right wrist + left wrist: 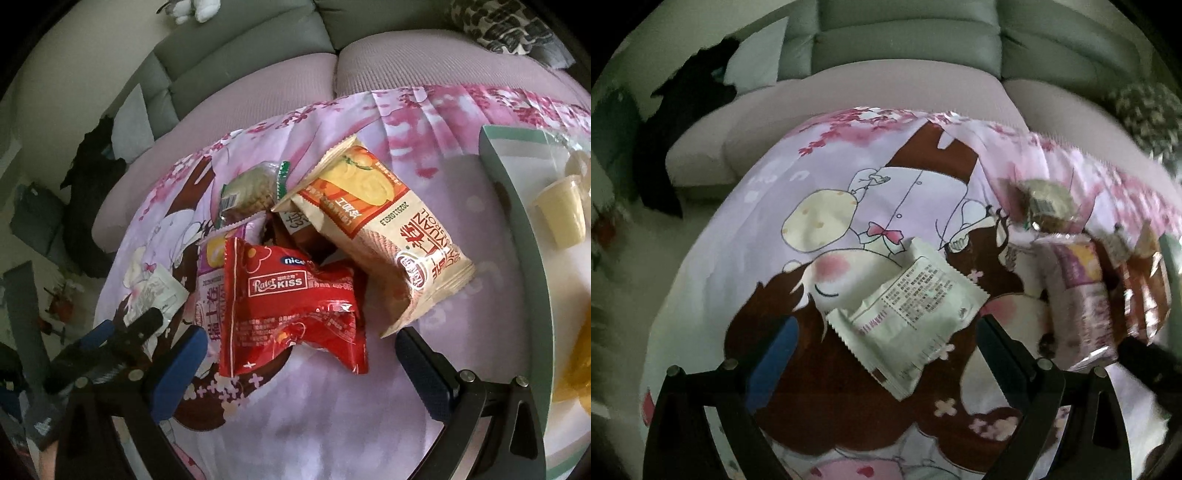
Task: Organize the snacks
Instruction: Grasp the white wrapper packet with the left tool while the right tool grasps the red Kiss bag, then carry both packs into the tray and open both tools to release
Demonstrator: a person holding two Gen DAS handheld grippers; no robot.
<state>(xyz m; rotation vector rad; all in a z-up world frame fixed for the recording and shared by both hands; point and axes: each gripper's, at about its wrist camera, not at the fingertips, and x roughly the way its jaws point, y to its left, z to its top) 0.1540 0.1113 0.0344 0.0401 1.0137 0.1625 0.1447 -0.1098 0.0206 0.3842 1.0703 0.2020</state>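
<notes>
While both tools hang wide, nothing's grabbed yet.
Left tool (pixel 886 354) straddles the white packet (pixel 905 314); right tool (pixel 299 354) frames the red pack (pixel 291 314), tray (pixel 517 229) waiting beside the pile.

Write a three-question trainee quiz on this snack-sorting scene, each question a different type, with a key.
1. True or false: the left gripper is shut on the white packet.
2. Multiple choice: which packet lies between the right gripper's open fingers? A) the red packet B) the orange-and-cream packet C) the green packet
3. Fill in: the pale yellow jelly cup sits inside the green-edged ____.

Key: 1. False; its jaws are open, with the packet lying flat on the cartoon cloth. 2. A. 3. box.
</notes>
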